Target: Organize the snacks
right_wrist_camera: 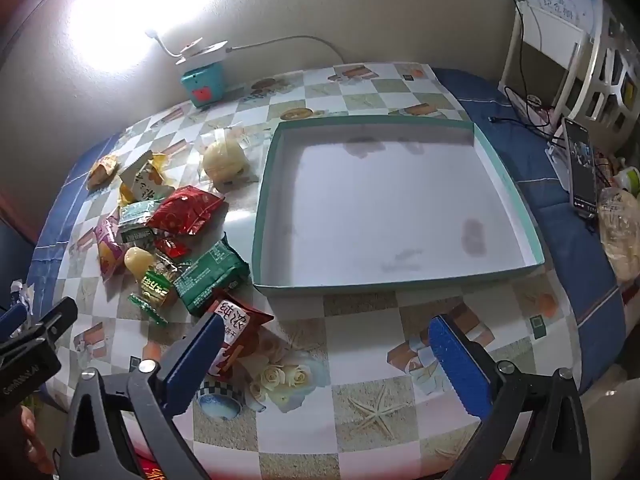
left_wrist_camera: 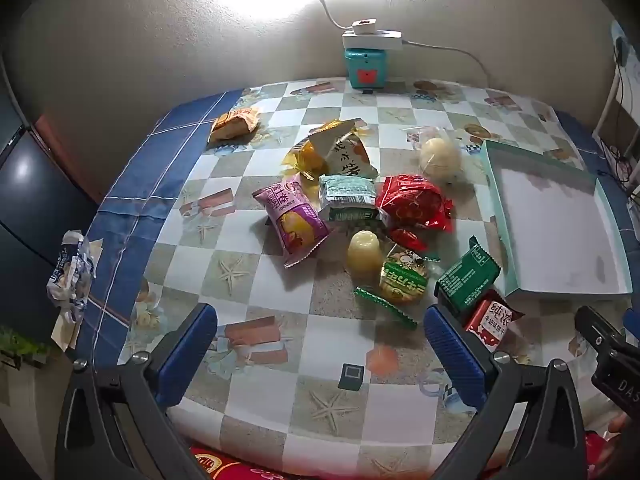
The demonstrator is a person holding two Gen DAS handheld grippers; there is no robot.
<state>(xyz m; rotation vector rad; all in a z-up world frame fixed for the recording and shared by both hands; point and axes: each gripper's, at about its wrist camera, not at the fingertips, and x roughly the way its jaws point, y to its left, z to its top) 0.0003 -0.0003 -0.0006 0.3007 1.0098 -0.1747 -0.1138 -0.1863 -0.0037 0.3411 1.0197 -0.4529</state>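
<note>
1. Left gripper [left_wrist_camera: 320, 336]: jaws spread wide, nothing between them.
2. Right gripper [right_wrist_camera: 326, 350]: jaws spread wide, nothing between them.
3. 1 teal tray [right_wrist_camera: 508, 184] on the table [right_wrist_camera: 360, 380], holding 0 snacks.
4. Snack pile [left_wrist_camera: 360, 208] left of the tray: at least 10 packets, plus 1 orange packet [left_wrist_camera: 234, 122] apart.

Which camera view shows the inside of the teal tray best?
The right wrist view: the teal tray lies whole in the middle, its white floor bare. The left wrist view shows it only at the right edge, foreshortened.

Table [right_wrist_camera: 360, 380], checkered cloth: snack packets [left_wrist_camera: 360, 208] piled centre, teal tray [right_wrist_camera: 260, 216] beside, teal box [left_wrist_camera: 363, 69] by wall.
</note>
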